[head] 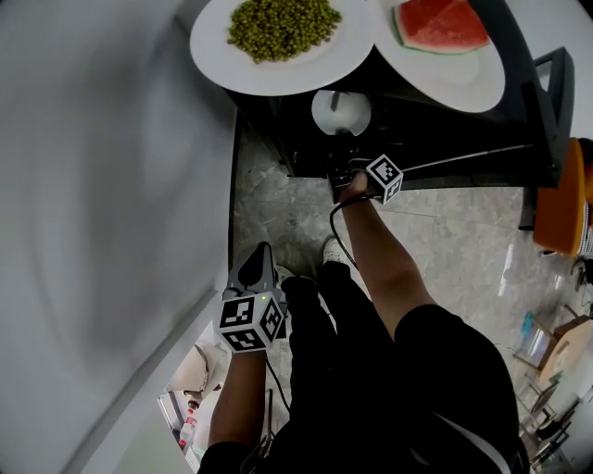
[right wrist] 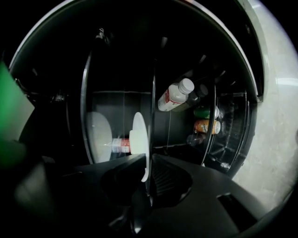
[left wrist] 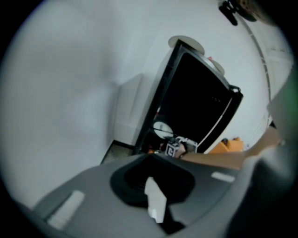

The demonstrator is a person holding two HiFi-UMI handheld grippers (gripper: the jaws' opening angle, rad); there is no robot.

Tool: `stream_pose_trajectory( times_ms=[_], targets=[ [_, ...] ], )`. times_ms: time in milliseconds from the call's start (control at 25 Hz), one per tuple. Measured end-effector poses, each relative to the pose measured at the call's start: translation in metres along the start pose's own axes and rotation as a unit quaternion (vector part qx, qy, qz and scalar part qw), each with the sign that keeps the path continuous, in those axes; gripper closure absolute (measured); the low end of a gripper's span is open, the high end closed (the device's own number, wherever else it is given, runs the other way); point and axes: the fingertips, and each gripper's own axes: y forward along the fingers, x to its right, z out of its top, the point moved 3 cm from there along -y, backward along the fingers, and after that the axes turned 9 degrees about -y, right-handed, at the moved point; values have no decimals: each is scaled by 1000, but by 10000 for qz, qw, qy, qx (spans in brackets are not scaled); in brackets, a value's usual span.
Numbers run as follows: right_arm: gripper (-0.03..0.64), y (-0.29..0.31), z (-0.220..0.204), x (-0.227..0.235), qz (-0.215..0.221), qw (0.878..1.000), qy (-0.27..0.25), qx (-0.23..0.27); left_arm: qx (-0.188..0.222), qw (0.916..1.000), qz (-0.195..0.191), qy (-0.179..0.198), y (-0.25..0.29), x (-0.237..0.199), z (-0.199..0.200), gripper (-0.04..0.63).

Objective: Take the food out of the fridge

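I am midway through pulling a dish out: my right gripper [right wrist: 146, 163] reaches into the open fridge [head: 445, 153], its jaws pinched on the near rim of a white plate [right wrist: 139, 135] that sits just inside the fridge's front edge. From here the plate shows edge-on, thin, smooth and round, probably glazed and slick. I cannot tell what food, if any, lies on it. Two dishes already rest on top of the fridge: a broad white plate [head: 218, 51] heaped with small green peas [head: 283, 26], and beside it another plate [head: 463, 83] bearing a red watermelon wedge [head: 440, 23]. My left gripper [head: 258, 267] hangs low in front of the fridge, well apart from it, jaws pressed together on nothing. In the fridge's door shelf a white-capped bottle [right wrist: 174, 96] leans above some cans [right wrist: 207, 125]. Next, I judge, I should draw the plate straight out and level, keeping a firm pinch so the slick rim does not slip, then lift it to the fridge top.
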Motion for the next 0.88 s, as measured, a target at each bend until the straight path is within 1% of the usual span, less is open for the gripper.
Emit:
stream_pose_trajectory(
  times_ms=[80, 120, 280, 520, 680, 880],
  targets=[
    [599, -4, 0, -4, 78, 10000, 15, -60, -9, 10000, -14, 3, 0, 3, 2, 600],
    [607, -5, 0, -6, 102, 9999, 24, -91, -13, 10000, -20, 9, -1, 5, 2, 600],
    [609, -11, 1, -5, 135, 9997, 58, -214, -9, 10000, -42, 82, -2, 12, 8, 600],
    [611, -26, 1, -3, 339, 9989, 30, -322, -44, 9999, -48, 159, -2, 19, 12, 600],
    [611, -49, -2, 0, 388, 9983, 64, -434, -72, 9998, -91, 176, 0, 26, 12, 600],
    [611, -81, -3, -2, 453, 9969, 1, -650, -105, 9993, -235, 286, 3, 44, 15, 600]
  ],
)
